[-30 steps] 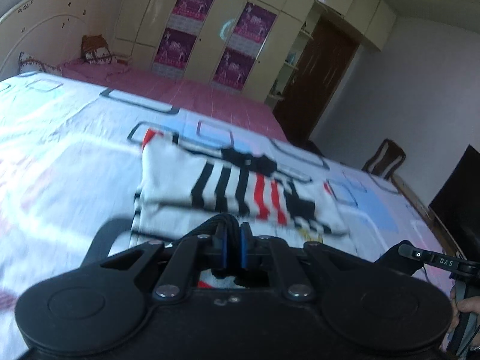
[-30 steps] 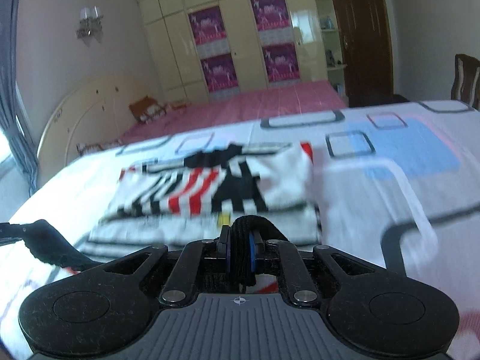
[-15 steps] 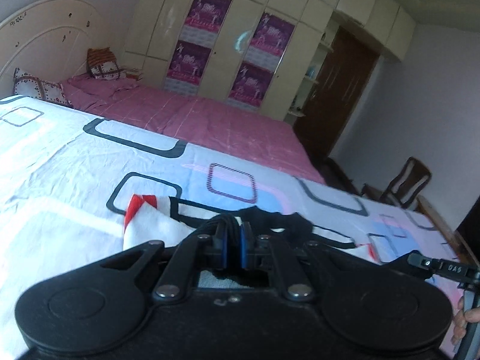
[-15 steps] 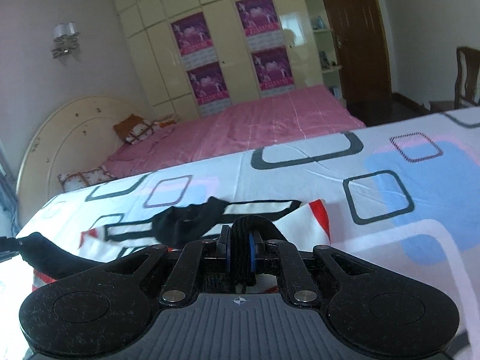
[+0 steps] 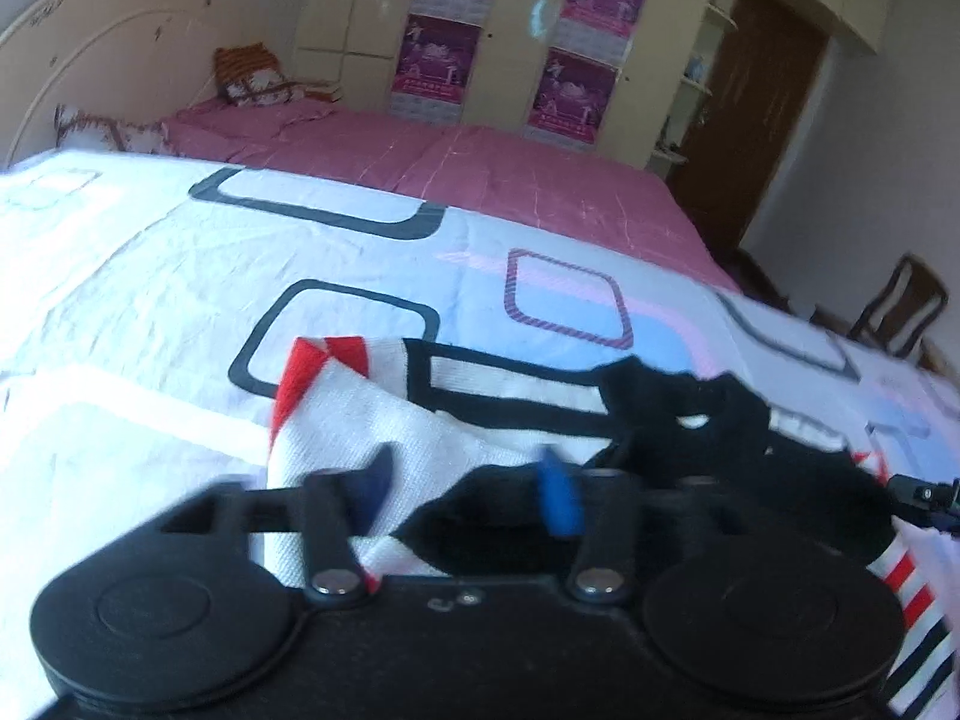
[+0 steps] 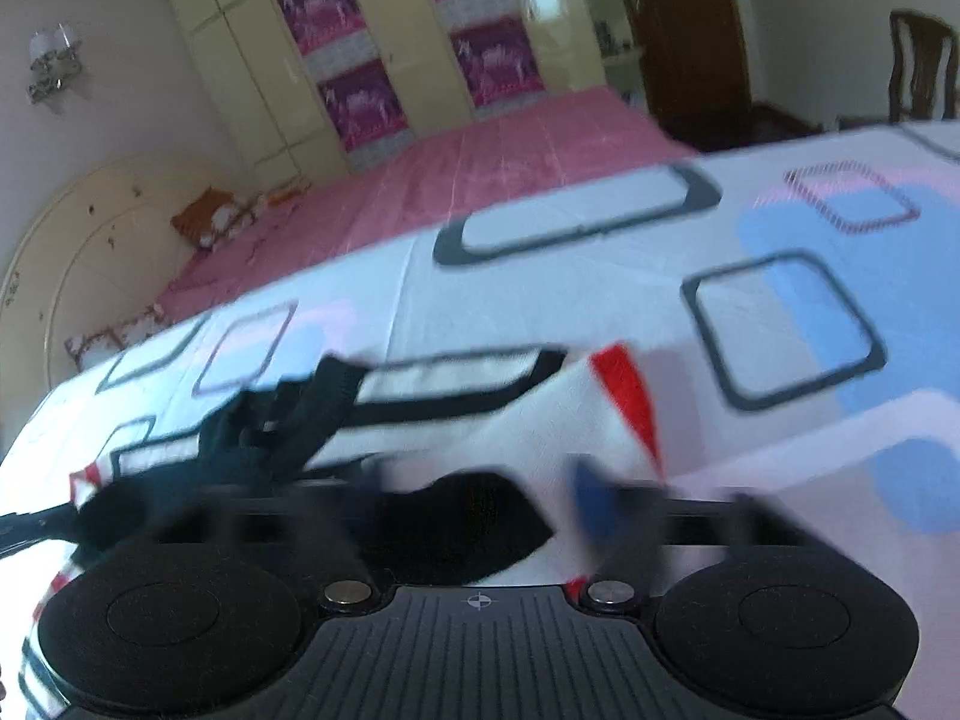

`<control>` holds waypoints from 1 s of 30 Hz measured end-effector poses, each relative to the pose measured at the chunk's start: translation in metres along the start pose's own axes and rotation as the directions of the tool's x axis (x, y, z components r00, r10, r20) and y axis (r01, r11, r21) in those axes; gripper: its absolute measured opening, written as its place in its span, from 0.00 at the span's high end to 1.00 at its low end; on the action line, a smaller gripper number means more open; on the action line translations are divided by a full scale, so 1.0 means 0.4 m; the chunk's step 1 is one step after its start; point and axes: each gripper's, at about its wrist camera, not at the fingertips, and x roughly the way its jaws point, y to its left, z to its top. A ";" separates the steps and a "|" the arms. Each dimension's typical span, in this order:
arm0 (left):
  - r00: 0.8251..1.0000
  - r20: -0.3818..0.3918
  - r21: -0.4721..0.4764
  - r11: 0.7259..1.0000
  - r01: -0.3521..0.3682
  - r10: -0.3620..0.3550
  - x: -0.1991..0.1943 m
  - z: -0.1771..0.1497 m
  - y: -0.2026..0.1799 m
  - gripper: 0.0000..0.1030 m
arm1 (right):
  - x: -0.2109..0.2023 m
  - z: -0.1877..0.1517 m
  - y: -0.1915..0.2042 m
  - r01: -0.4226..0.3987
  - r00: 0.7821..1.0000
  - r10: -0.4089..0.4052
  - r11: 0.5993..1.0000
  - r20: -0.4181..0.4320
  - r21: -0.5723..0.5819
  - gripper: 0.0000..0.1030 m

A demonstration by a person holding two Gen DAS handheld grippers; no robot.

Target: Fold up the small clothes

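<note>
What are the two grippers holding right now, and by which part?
Nothing. The left gripper and right gripper have just been opening; their jaws stand apart over the shirt's black hem, which lies between them unpinched.

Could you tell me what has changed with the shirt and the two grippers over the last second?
Both grippers carried the shirt's black hem away from the camera, over onto its collar end, then let go: the left gripper and right gripper have just opened, the cloth lying loose between their fingers. The bedsheet stayed as it was.
</note>
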 end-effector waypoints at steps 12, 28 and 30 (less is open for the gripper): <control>0.995 -0.063 0.104 0.991 0.080 -0.074 0.068 0.007 -0.014 0.37 | 0.071 -0.011 0.017 -0.078 0.995 0.067 0.985 -0.080 -0.154 0.27; 0.994 -0.055 0.141 0.985 0.097 -0.090 0.081 -0.013 -0.022 0.95 | 0.087 -0.010 0.055 -0.090 0.994 0.073 0.970 -0.084 -0.226 0.90; 0.995 -0.012 0.136 0.986 0.098 -0.097 0.058 0.000 -0.025 0.95 | 0.060 0.008 0.070 -0.090 0.996 0.084 0.967 -0.034 -0.238 0.90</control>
